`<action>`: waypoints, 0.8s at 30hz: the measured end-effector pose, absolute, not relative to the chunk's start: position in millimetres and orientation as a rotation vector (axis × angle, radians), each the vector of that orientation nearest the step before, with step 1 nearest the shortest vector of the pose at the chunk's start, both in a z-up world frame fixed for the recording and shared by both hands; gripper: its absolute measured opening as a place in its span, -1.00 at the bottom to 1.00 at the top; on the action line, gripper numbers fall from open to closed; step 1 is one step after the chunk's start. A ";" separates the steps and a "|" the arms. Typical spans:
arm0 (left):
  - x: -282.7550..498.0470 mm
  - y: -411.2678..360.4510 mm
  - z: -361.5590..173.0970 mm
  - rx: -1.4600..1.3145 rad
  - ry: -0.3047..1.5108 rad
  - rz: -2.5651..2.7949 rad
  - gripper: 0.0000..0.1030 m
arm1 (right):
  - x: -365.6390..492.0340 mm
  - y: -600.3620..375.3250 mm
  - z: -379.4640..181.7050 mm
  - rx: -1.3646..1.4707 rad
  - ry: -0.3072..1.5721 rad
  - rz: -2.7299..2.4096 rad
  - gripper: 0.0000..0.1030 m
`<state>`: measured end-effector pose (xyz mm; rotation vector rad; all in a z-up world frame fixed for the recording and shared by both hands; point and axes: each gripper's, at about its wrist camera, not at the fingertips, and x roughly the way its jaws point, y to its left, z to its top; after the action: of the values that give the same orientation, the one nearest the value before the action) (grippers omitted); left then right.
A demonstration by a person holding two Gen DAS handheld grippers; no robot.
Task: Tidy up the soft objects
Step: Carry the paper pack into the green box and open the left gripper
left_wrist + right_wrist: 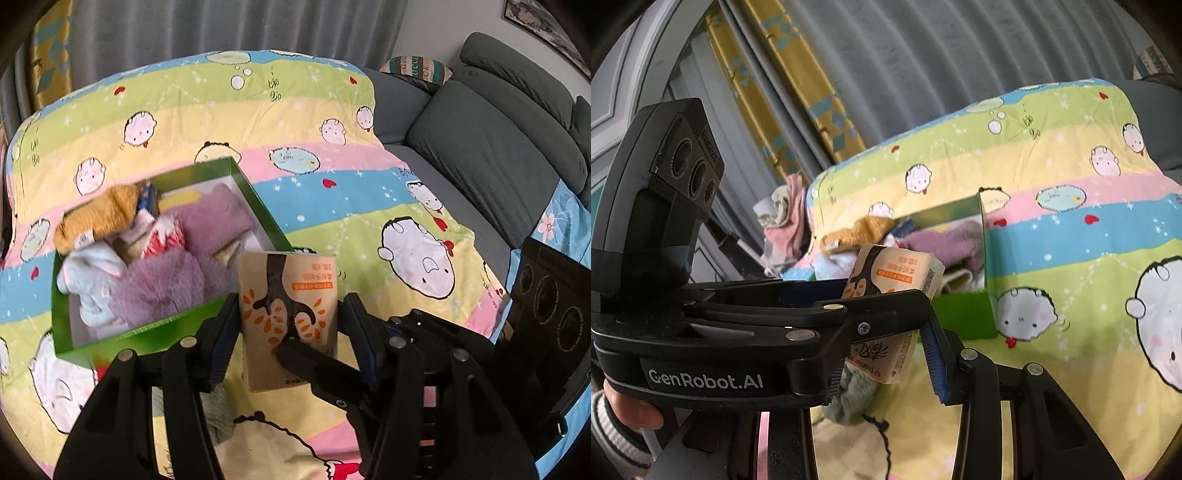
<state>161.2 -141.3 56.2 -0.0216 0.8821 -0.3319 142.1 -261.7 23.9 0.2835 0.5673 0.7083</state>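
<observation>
The open green cardboard box (166, 325) is packed with soft items, leaving little room inside. The tan tissue pack (290, 306) and both tools crowd its near right corner. The cartoon-print striped quilt (332, 192) lies bare to its right.
</observation>
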 end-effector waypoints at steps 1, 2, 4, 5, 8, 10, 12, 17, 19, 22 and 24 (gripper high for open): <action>164.1 -140.4 59.6 -0.017 0.880 -0.335 0.06 | 145.4 -260.4 27.9 0.285 0.563 0.703 -0.21; 166.3 -139.5 63.1 -0.016 0.876 -0.336 0.06 | 148.5 -259.1 31.3 0.284 0.562 0.702 -0.21; 172.1 -135.8 72.4 -0.024 0.864 -0.338 0.06 | 155.6 -256.2 40.8 0.278 0.556 0.703 -0.21; 176.2 -132.7 77.8 -0.032 0.858 -0.340 0.06 | 159.3 -253.7 46.6 0.269 0.549 0.701 -0.21; 189.7 -123.5 92.2 -0.049 0.840 -0.341 0.07 | 173.2 -246.5 62.4 0.246 0.533 0.702 -0.21; 198.9 -117.2 100.2 -0.055 0.833 -0.335 0.07 | 183.9 -240.4 69.8 0.239 0.527 0.708 -0.21; 209.2 -110.2 104.6 -0.056 0.828 -0.327 0.06 | 193.9 -236.1 72.6 0.238 0.529 0.715 -0.21; 239.1 -87.3 95.0 -0.097 0.846 -0.317 0.05 | 226.0 -213.4 66.5 0.223 0.569 0.710 -0.21; 251.8 -76.9 83.2 -0.129 0.871 -0.306 0.05 | 236.9 -204.0 60.7 0.215 0.596 0.708 -0.21; 270.0 -61.6 63.6 -0.191 0.914 -0.278 0.04 | 254.5 -187.4 48.1 0.196 0.642 0.696 -0.21; 279.1 -54.3 52.9 -0.219 0.927 -0.260 0.04 | 265.6 -178.2 40.6 0.191 0.671 0.686 -0.21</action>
<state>279.1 -54.3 52.9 -0.2192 0.9272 -0.2604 265.6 -178.2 40.6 0.1905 0.6707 0.6859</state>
